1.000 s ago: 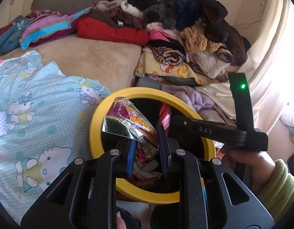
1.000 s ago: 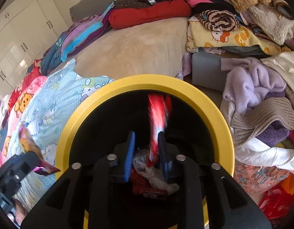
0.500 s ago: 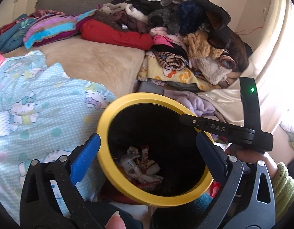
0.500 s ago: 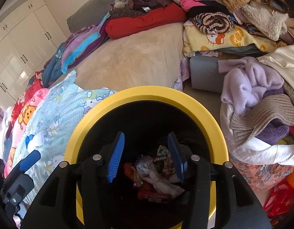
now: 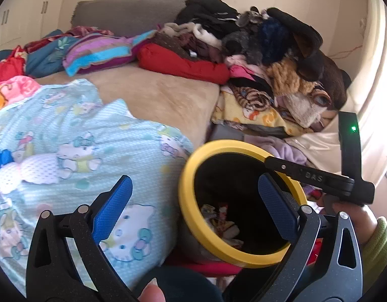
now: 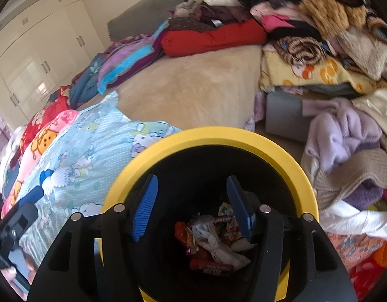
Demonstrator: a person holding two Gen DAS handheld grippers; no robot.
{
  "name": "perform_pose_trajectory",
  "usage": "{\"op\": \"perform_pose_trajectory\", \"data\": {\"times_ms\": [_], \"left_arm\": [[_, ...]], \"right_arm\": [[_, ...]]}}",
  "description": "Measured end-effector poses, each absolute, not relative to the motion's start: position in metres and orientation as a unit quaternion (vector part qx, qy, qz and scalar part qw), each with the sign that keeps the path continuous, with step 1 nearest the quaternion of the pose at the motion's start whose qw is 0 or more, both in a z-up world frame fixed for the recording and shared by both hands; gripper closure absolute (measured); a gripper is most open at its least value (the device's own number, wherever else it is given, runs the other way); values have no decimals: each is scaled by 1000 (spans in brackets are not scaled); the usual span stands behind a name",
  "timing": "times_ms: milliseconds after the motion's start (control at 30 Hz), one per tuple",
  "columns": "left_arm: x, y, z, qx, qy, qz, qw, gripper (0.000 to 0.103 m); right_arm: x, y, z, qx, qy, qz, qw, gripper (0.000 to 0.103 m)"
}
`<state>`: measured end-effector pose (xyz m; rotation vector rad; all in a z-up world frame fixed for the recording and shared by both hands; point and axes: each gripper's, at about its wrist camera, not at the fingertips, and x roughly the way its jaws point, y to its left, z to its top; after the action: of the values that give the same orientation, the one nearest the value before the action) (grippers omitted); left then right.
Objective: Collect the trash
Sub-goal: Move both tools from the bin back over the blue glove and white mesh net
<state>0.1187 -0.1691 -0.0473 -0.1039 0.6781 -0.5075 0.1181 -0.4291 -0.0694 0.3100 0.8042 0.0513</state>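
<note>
The wrappers (image 6: pixel 213 236) lie at the bottom of the yellow-rimmed bin (image 6: pixel 243 136), which stands against the bed's (image 6: pixel 193 90) near edge. Both tongs are released and empty: the right tongs (image 6: pixel 192 206), jaws just opening, hang over the bin; the left tongs (image 5: pixel 193 209) gape wide beside its rim. No loose trash shows on the bed, so this round looks done.

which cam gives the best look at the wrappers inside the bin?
Right wrist: it looks almost straight down into the yellow-rimmed bin, so the wrappers lie in plain view. Left wrist sees the bin from the side; only a few wrappers show past the rim.
</note>
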Motion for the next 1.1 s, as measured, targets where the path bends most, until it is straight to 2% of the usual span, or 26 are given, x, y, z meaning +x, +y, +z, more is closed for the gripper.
{"op": "perform_pose_trajectory", "data": {"times_ms": [133,733,767,800,833,1100], "left_arm": [[120,-155,-43,-57,322,-231,916,11],[115,-90,-29,-79,292,-157,940,11],[115,-87,-28,-81,291,-153,941,11],[115,-82,-28,-83,289,-148,942,11],[115,-78,-27,-84,287,-143,943,11],[114,-39,-28,-93,276,-102,951,11]], "right_arm": [[118,-410,-61,126,374,42,918,39],[119,-331,-39,35,342,110,933,37],[119,-327,-38,30,342,113,932,36],[119,-323,-38,27,341,115,933,27],[117,-318,-37,20,336,118,934,24],[118,-274,-36,0,333,160,929,24]]}}
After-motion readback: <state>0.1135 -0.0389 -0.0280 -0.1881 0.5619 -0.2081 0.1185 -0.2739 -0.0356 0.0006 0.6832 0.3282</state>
